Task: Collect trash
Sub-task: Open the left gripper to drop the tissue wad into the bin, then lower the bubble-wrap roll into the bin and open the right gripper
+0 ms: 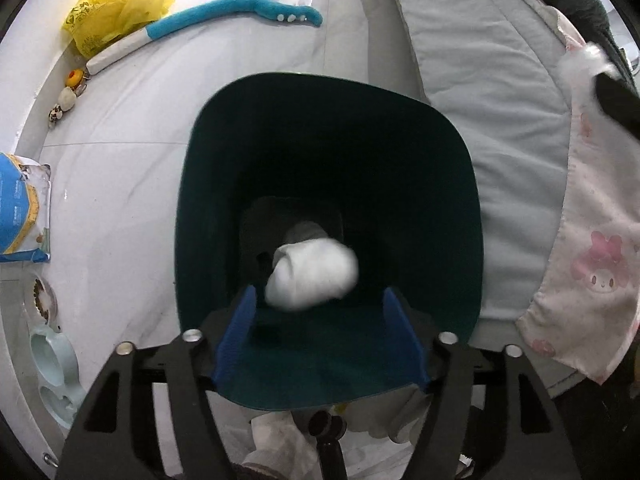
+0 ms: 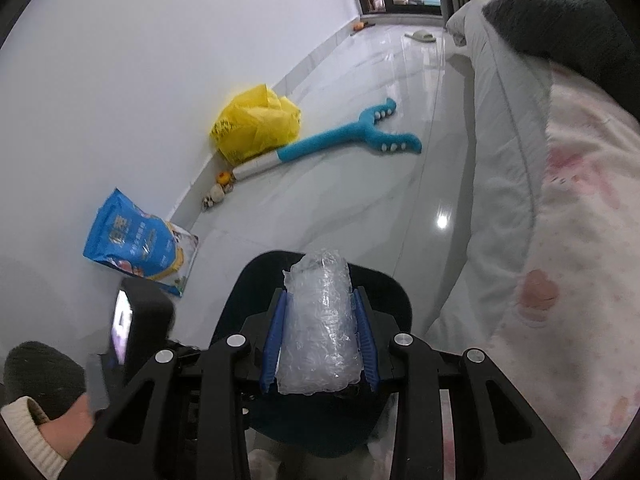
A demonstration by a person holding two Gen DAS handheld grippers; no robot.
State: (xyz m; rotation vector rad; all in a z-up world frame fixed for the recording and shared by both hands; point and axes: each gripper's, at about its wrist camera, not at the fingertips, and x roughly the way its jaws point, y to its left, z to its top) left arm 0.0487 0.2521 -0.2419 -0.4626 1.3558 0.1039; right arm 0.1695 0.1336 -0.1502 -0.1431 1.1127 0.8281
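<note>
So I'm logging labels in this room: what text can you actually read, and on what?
Blue bag: large white characters and smaller lines, too blurred to read.
Yellow bag: dark print, unreadable.
Pink cloth: a cartoon rabbit figure, no words.
Nothing else carries text.

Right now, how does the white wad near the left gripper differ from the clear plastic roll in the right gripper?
The white wad is opaque and soft-looking; the clear plastic roll is see-through and crinkled. The wad is free beyond the left gripper, whose fingers stand apart, inside the dark bin; the roll is clamped in the right gripper above the bin. Both look like trash.
</note>
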